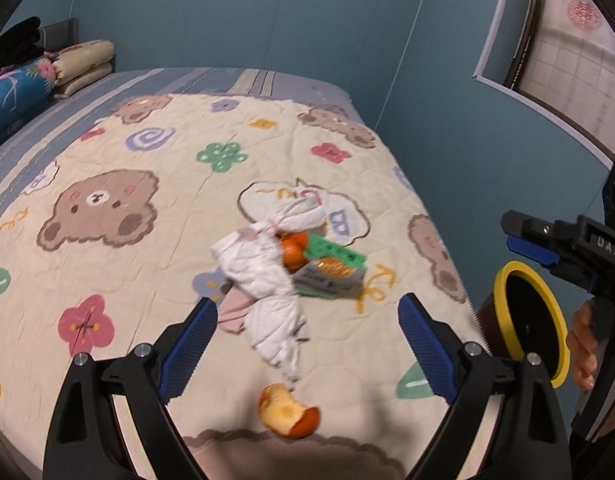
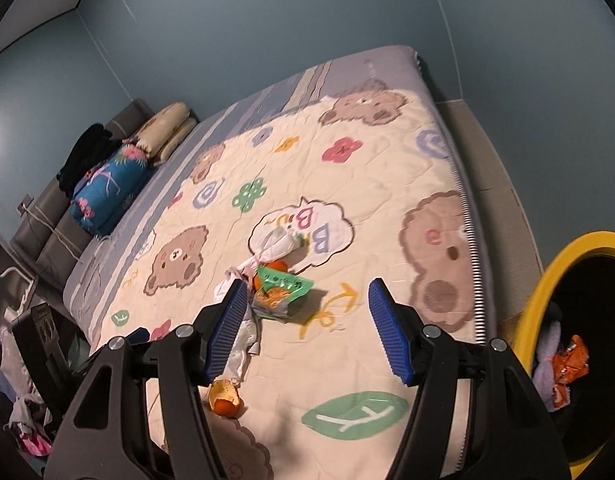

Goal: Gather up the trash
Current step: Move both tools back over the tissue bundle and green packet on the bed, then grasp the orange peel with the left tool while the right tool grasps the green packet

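Observation:
A heap of trash lies on the cartoon-bear quilt (image 1: 107, 152): crumpled white tissues (image 1: 267, 280), orange peel (image 1: 293, 250), a green snack wrapper (image 1: 335, 256) and a bitten apple core (image 1: 287, 412). My left gripper (image 1: 307, 344) hovers open over the lower tissues, nothing between its pads. Open too and empty, my right gripper (image 2: 303, 328) hangs above the quilt just this side of the wrapper (image 2: 281, 286), with the apple core (image 2: 225, 394) by its left finger. In the left wrist view the right gripper shows at the right edge, held by a hand (image 1: 587, 344).
A yellow-rimmed black bin (image 2: 547, 308) stands off the bed's right side with wrappers inside; it also shows as the bin (image 1: 527, 320) in the left view. Folded bedding (image 1: 23, 80) lies at the headboard end. A teal wall and a window (image 1: 567, 60) are behind.

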Available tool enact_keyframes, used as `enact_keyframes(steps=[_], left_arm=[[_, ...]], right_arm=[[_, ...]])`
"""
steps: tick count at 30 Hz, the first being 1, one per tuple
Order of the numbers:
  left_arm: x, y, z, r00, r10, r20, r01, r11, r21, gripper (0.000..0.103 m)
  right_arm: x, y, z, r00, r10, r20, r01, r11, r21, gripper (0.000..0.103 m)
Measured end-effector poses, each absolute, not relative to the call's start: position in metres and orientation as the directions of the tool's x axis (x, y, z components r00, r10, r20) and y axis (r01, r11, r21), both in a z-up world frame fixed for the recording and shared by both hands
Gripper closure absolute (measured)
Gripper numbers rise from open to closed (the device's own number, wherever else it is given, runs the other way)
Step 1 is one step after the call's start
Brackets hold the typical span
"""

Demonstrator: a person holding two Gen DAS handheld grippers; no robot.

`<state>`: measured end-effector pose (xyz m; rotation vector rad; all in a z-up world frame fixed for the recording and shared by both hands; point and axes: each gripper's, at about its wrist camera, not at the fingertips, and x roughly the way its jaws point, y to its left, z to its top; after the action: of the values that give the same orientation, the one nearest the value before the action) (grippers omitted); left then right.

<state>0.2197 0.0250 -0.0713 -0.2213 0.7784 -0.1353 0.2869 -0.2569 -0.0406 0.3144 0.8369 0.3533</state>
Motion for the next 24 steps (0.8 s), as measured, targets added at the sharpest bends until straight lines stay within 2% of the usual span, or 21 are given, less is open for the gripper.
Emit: enact_keyframes(steps=[15, 24], left_arm=[[0.209, 0.053, -0.129, 0.615, -0.197, -0.763, -0.010, 0.966, -0.258, 0.015], [0.204, 0.044, -0.157, 0.591, -0.207, -0.780, -0.001, 0.966, -0.257, 0.015]], right_arm=[[0.331, -0.197, -0.104, 0.494, 0.435, -0.753, -0.207, 0.900, 0.384, 0.043], [0.361, -0.167, -0.139, 0.440, 0.460, -0.771, -0.231, 0.888, 0.398, 0.043]])
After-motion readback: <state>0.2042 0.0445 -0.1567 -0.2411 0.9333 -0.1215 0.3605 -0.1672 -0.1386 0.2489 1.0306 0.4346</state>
